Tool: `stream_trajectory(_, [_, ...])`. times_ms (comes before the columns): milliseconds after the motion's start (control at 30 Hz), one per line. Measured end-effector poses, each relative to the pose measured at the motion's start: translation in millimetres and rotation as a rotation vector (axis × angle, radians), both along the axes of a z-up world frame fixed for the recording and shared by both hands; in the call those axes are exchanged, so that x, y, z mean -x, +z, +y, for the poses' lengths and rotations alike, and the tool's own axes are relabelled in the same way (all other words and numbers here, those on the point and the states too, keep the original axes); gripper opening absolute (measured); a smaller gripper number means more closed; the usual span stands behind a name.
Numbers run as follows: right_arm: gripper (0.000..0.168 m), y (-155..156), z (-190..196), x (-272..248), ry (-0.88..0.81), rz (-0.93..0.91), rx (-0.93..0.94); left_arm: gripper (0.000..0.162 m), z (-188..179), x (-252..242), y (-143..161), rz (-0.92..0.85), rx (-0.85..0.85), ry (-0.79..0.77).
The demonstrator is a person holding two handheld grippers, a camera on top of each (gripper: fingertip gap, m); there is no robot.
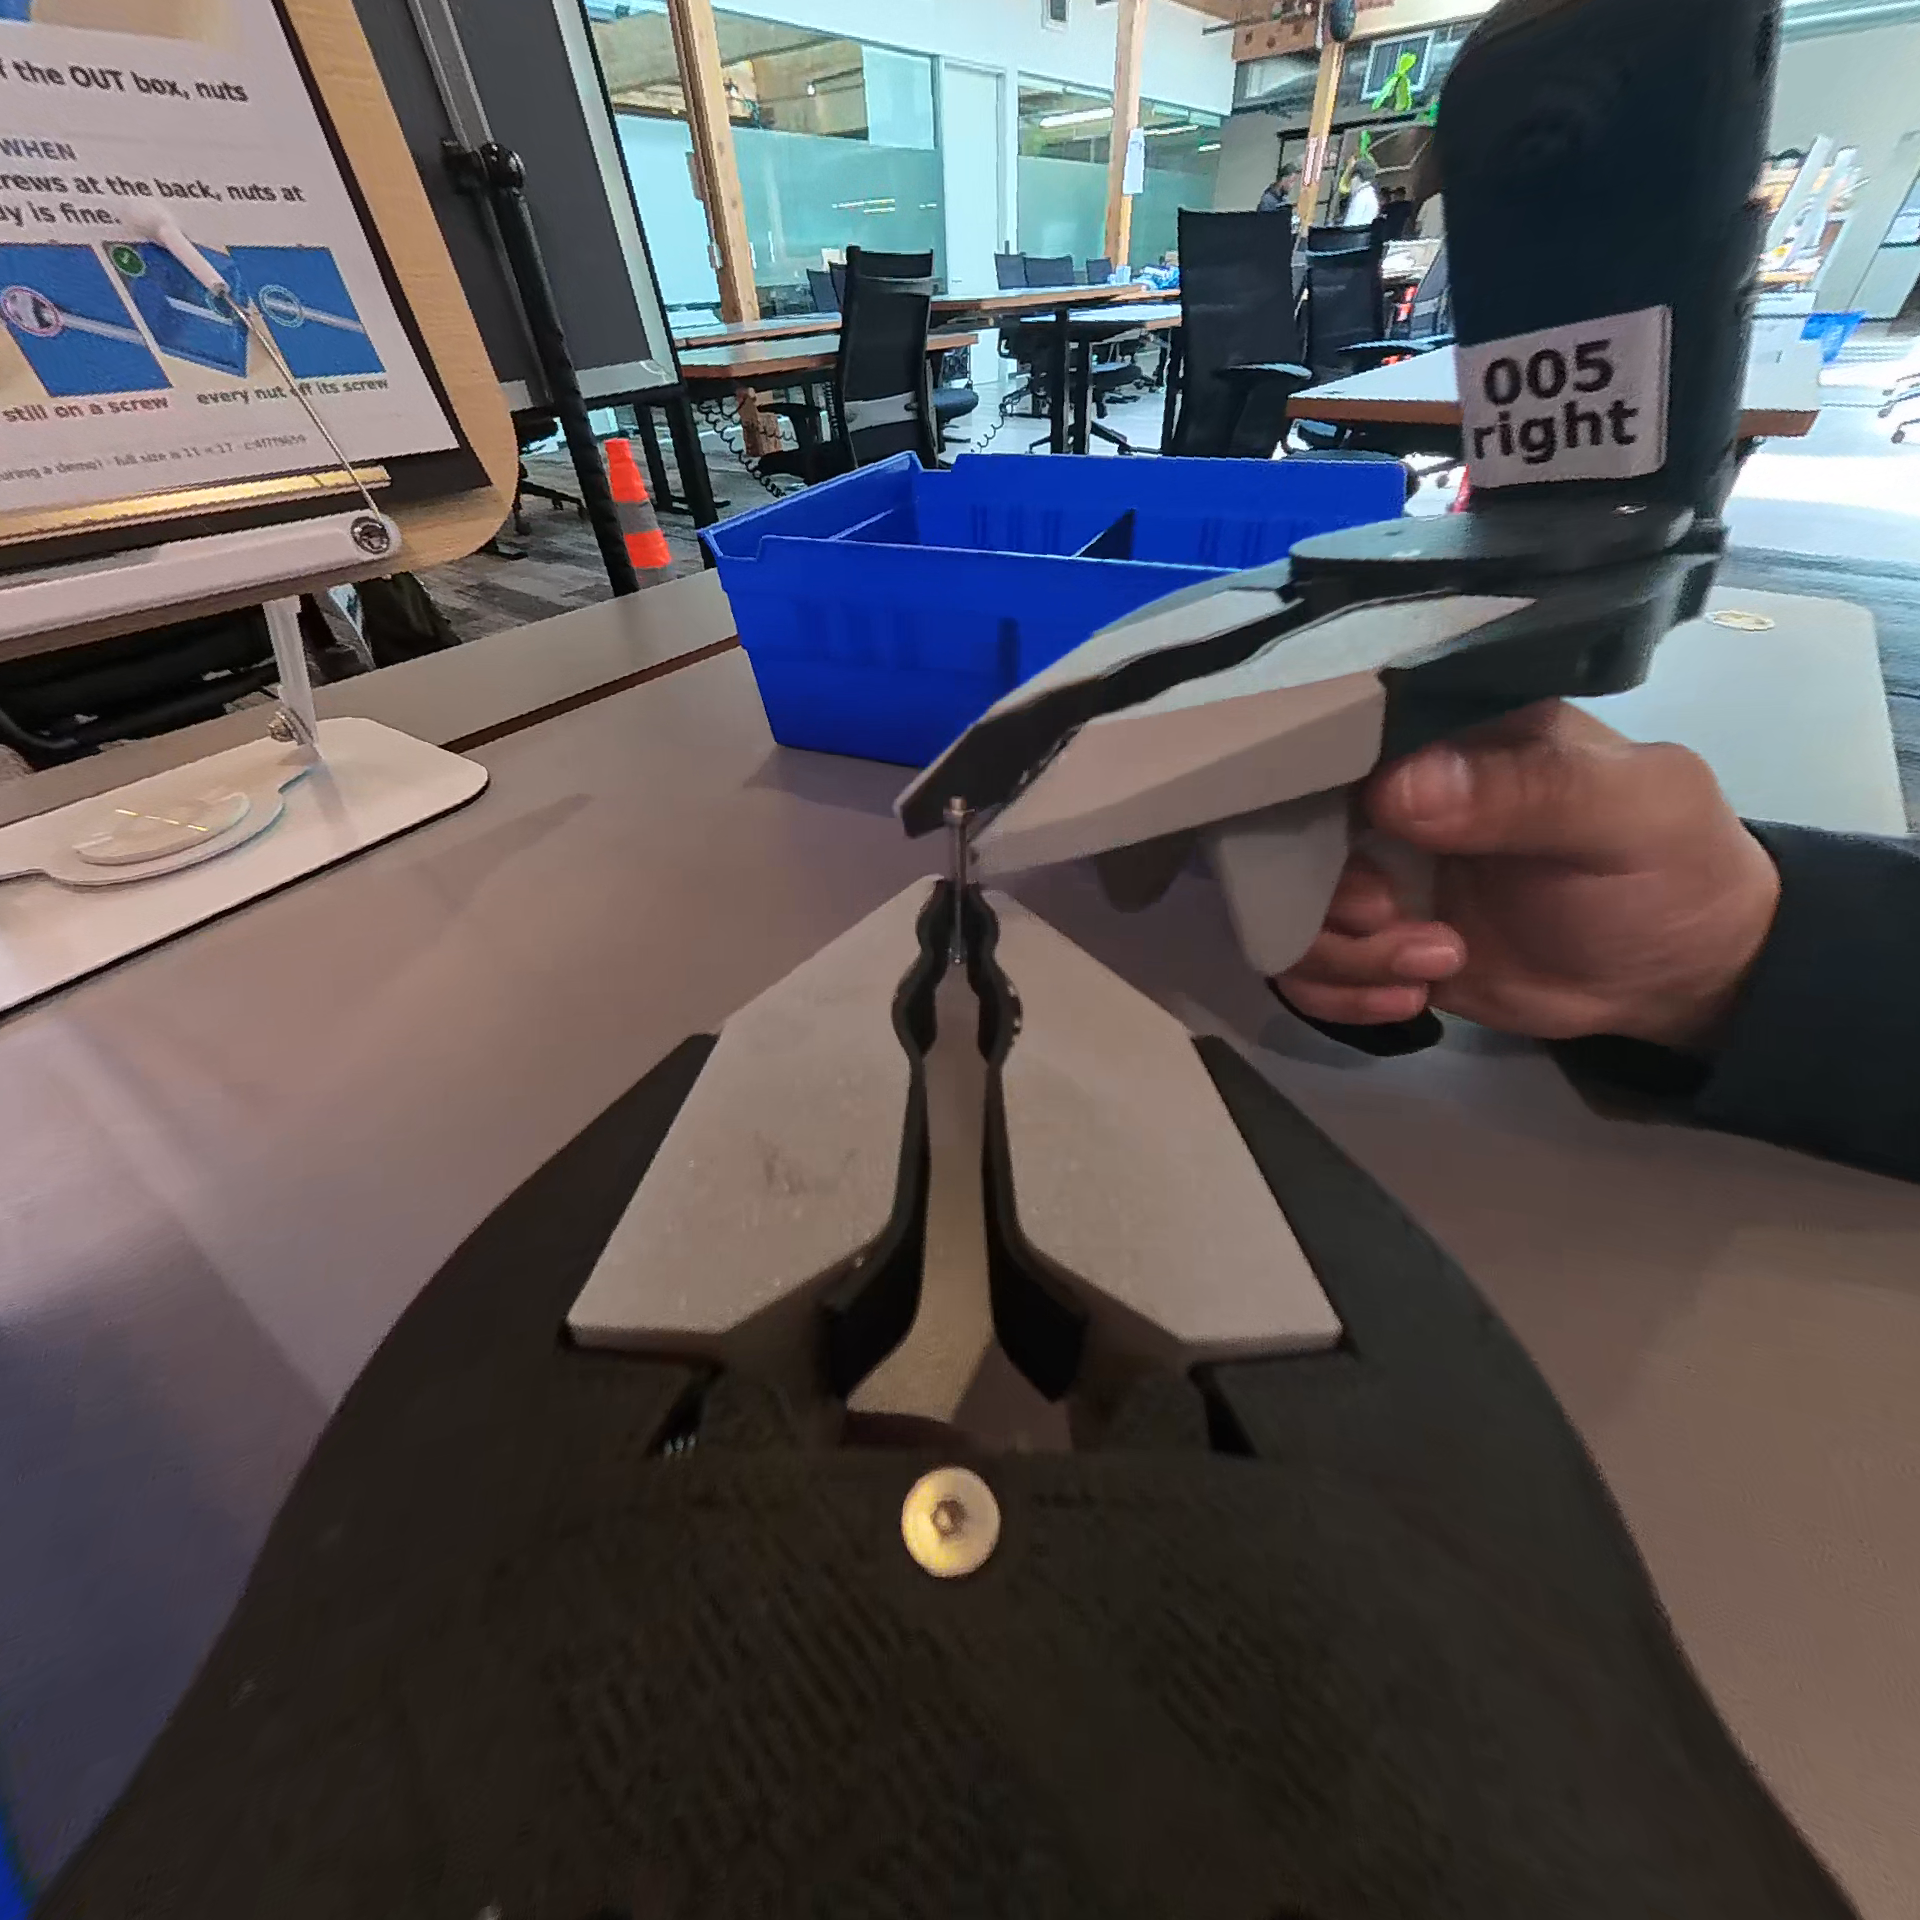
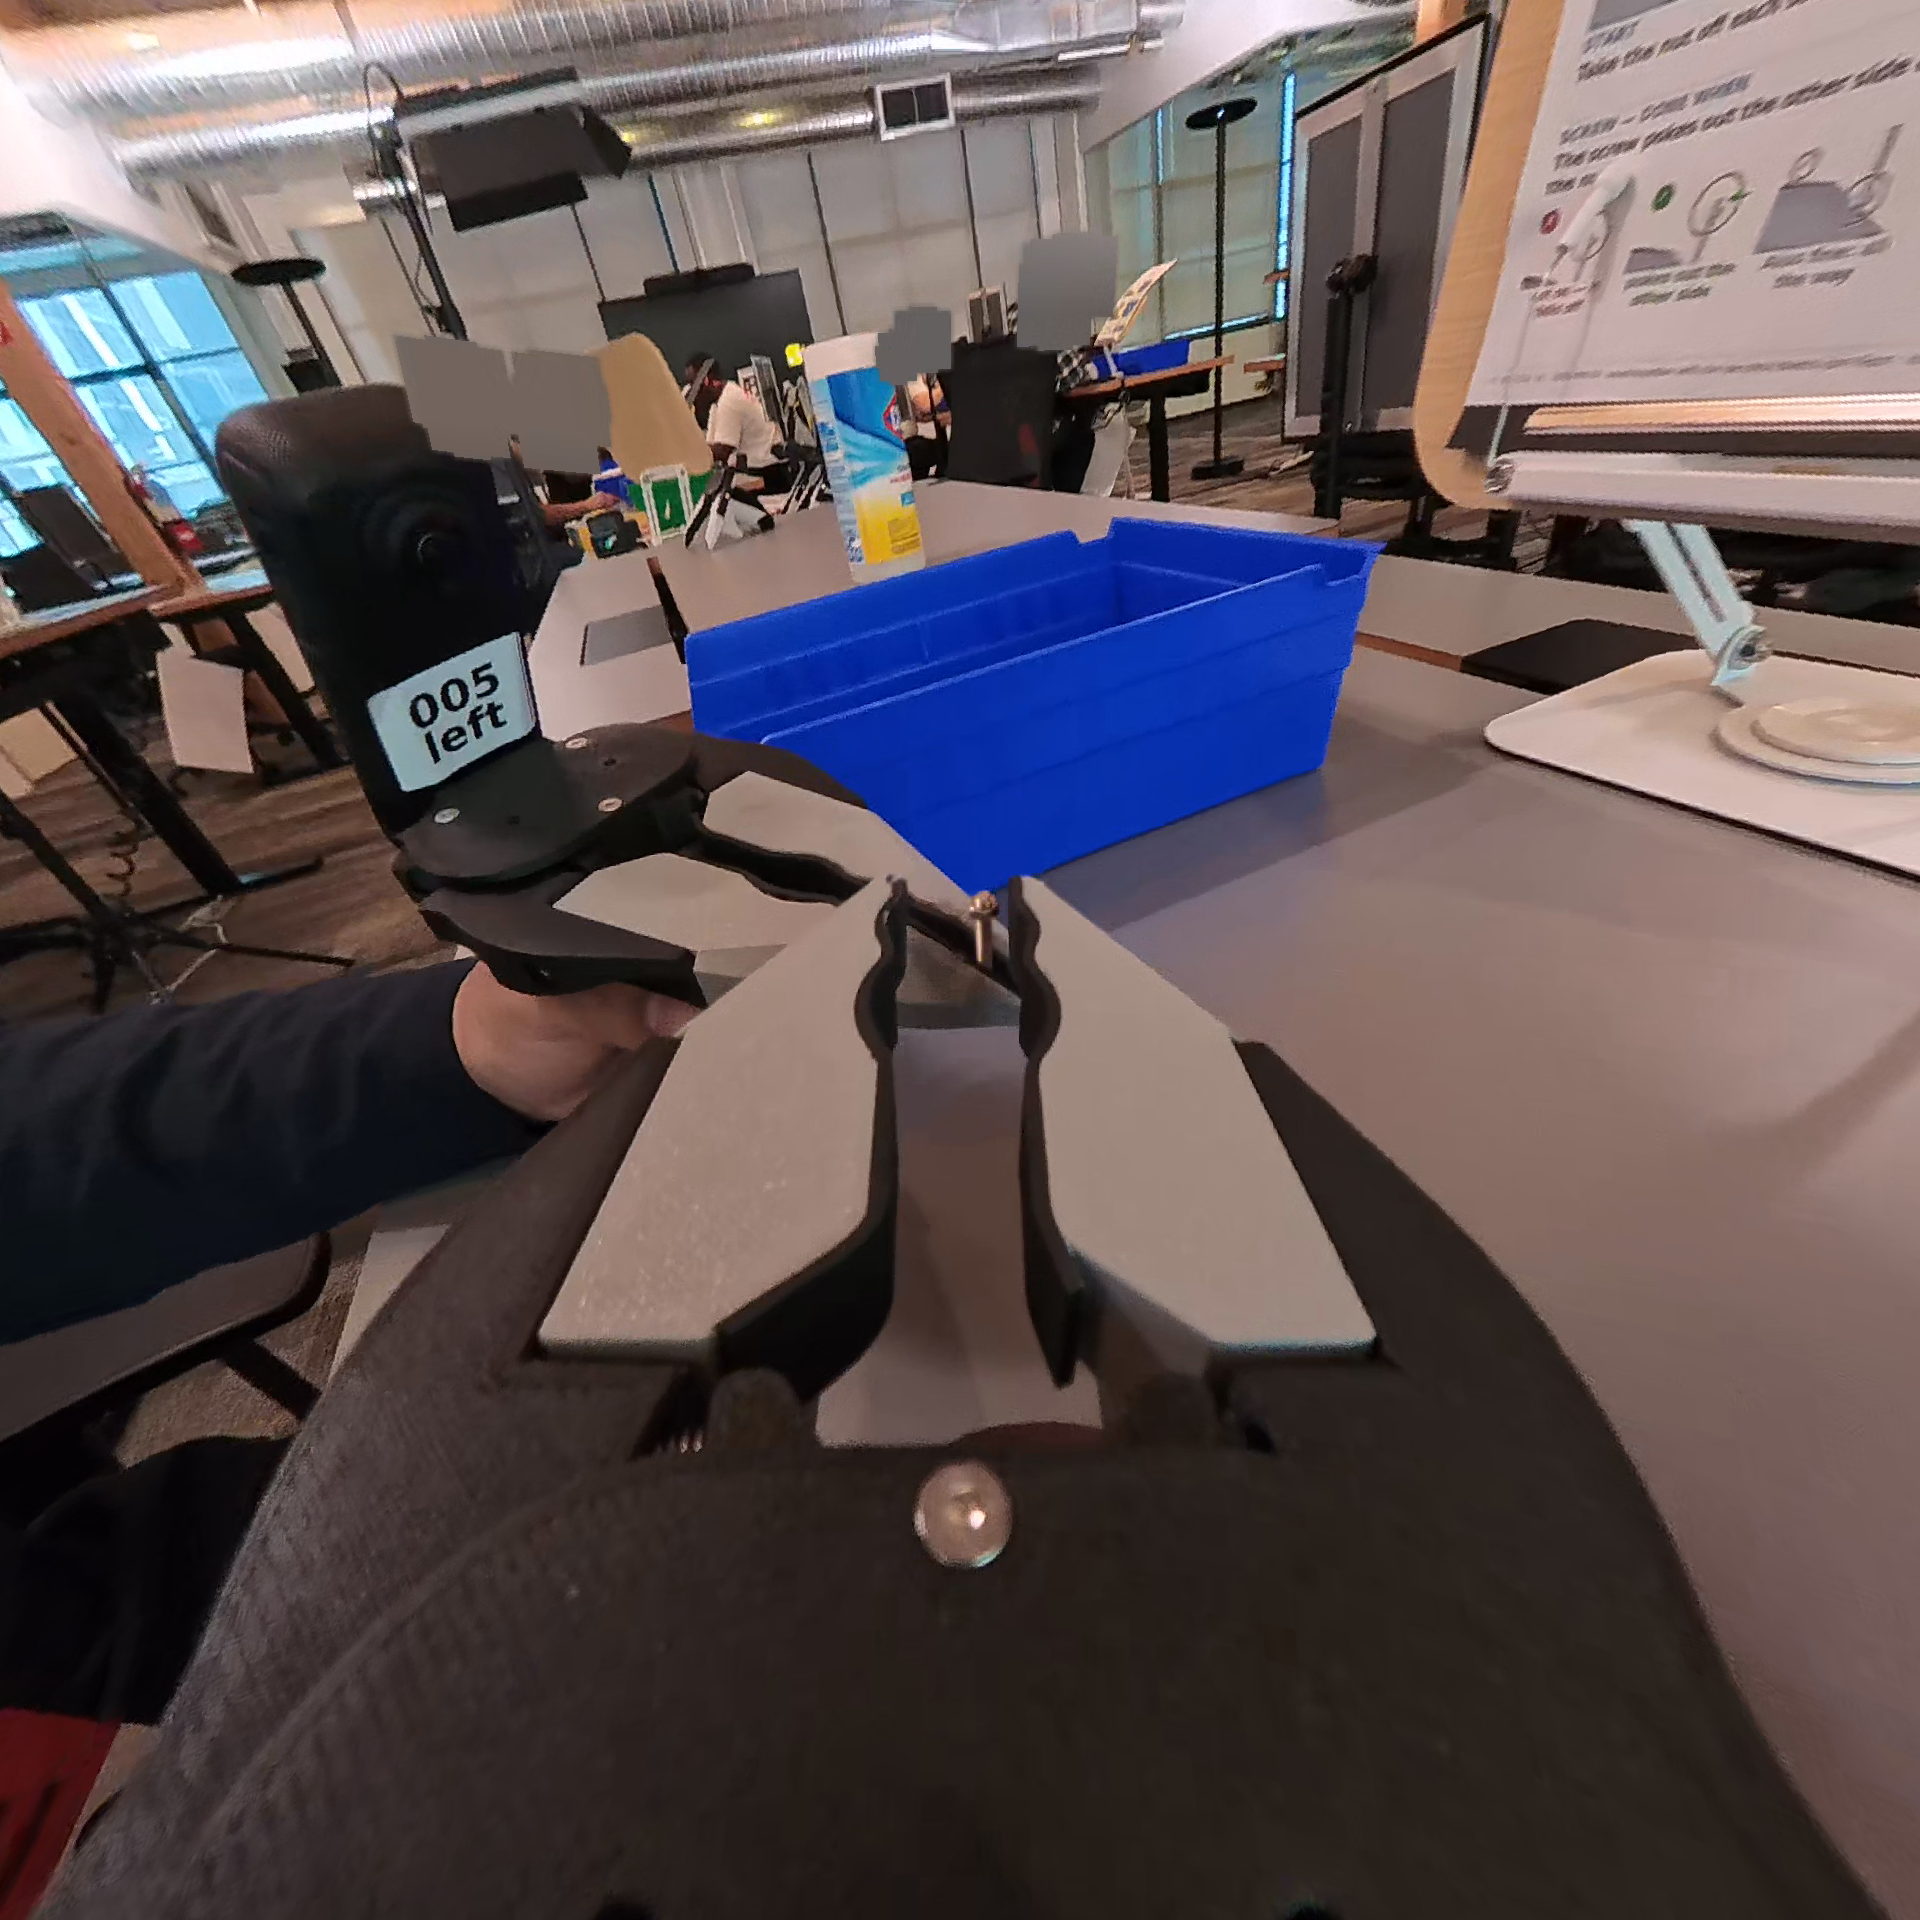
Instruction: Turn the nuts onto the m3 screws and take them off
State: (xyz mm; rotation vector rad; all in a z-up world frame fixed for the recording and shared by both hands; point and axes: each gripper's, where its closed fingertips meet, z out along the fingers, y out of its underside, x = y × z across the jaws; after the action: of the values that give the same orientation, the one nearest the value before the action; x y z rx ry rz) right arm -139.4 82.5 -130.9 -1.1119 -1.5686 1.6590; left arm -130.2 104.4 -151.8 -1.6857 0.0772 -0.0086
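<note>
From the left wrist view, the left claw (image 1: pixel 956 920) is closed to a narrow slit and pinches a small screw (image 1: pixel 957 847) near its tips, so that the shank stands upright with the head above the fingers. The right claw (image 1: pixel 961 821) comes in from the right, held by a hand (image 1: pixel 1538 894) in a dark sleeve, and its tips sit right at the screw's head; whether they touch it cannot be told from here. Behind them a blue bin (image 1: pixel 894 644) with dividers stands on the grey tabletop (image 1: pixel 436 1039), and at the left a white stand (image 1: pixel 239 790) carries an instruction sheet (image 1: pixel 187 239). From the right wrist view, the right claw (image 2: pixel 956 914) stands moderately open with nothing gripped, and the screw (image 2: pixel 980 925) shows in the gap close to the right-hand finger, its head uppermost. The left claw (image 2: pixel 935 935) reaches in from the left, held by a hand (image 2: pixel 551 1029), its tips largely hidden behind the right claw's fingers. The blue bin (image 2: pixel 1039 748) sits just beyond, with a wipes canister (image 2: pixel 868 468) further back on the tabletop (image 2: pixel 1507 1039). No nut can be made out on the screw.
</note>
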Motion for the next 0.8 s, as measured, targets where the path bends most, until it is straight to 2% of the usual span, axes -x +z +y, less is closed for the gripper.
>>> stream_trajectory(167, [0.019,-1,-16,0,0.060,0.007,0.002,0.000,2,-22,-1,0.016,0.007,-0.105])
stream_trajectory(267, [0.022,1,-10,0,0.031,0.013,-0.017,0.000,1,-15,0,0.008,-0.001,-0.072])
stream_trajectory(533, [0.020,18,16,-6,-0.036,0.066,0.074,0.000,-1,1,2,-0.036,-0.011,-0.007])
stream_trajectory(800, [0.016,7,4,-3,0.000,0.021,0.034,0.000,-1,3,3,-0.044,-0.016,0.002])
